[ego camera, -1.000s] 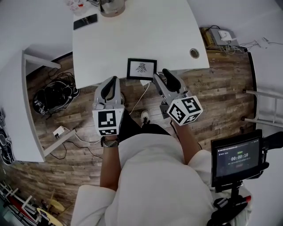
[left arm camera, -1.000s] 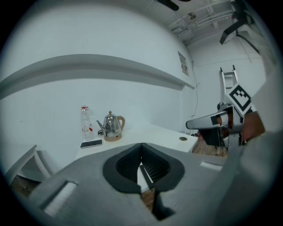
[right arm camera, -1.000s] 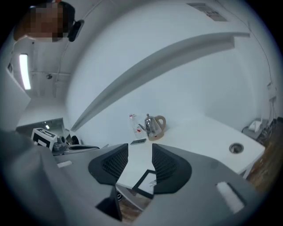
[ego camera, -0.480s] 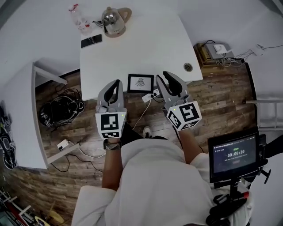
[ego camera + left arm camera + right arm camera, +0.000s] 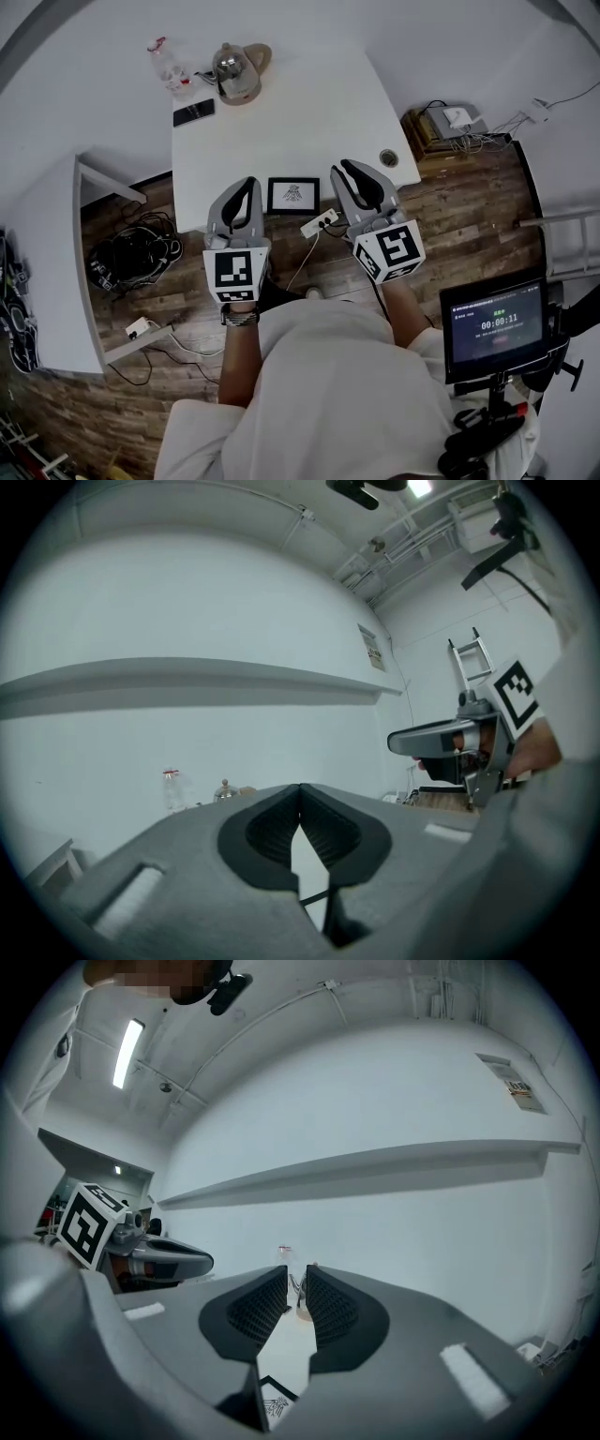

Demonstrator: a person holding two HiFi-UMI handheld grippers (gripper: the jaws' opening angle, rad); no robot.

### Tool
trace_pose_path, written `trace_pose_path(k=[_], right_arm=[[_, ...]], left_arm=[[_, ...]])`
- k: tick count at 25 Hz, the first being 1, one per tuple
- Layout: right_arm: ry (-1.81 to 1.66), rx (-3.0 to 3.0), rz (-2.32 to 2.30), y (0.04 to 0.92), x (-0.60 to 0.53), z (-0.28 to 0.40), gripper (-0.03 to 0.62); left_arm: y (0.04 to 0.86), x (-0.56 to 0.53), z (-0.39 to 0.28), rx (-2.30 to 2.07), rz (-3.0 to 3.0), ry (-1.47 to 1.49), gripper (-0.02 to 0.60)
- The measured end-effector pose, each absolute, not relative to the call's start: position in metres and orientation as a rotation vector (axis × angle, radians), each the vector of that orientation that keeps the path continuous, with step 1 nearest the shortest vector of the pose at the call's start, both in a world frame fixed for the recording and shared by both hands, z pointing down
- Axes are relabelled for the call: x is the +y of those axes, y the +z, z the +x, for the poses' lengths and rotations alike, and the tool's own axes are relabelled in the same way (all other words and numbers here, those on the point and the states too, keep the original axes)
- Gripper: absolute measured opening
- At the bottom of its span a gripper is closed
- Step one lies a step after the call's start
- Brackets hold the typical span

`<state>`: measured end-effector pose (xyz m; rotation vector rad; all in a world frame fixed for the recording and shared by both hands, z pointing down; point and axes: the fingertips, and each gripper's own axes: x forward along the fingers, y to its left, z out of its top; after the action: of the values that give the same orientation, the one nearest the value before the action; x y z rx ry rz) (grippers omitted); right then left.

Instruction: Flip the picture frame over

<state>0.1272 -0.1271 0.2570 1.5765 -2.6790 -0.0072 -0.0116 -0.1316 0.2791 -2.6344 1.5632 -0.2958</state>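
The black picture frame lies picture side up on the white table, near its front edge. In the right gripper view a corner of the frame shows low between the jaws. My left gripper hovers just left of the frame, apart from it. Its jaws meet at the tip, so the left gripper is shut and holds nothing. My right gripper hovers just right of the frame. The right gripper has just been closing its jaws and keeps a narrow gap with nothing between them.
A kettle, a plastic bottle and a phone sit at the table's far side. A cable hole lies near its right edge. A power strip and cables are on the wooden floor. A timer screen stands right.
Both grippers have risen and now flank the picture frame at table height. The right gripper has rolled and its jaws stand closer together. The frame has not moved.
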Motion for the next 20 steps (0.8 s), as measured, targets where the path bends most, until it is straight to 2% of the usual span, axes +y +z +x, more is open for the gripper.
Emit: trace_pose_path(k=[9, 20], right_arm=[[-0.051, -2.672, 1.598, 0.243, -0.126, 0.128, 0.005], [-0.084, -2.557, 1.692, 0.242, -0.126, 0.138, 0.001]], left_arm=[[0.261, -0.131, -0.018, 1.580, -2.594, -0.253, 0.003], [0.262, -0.126, -0.015, 1.561, -2.593, -0.290, 0.003]])
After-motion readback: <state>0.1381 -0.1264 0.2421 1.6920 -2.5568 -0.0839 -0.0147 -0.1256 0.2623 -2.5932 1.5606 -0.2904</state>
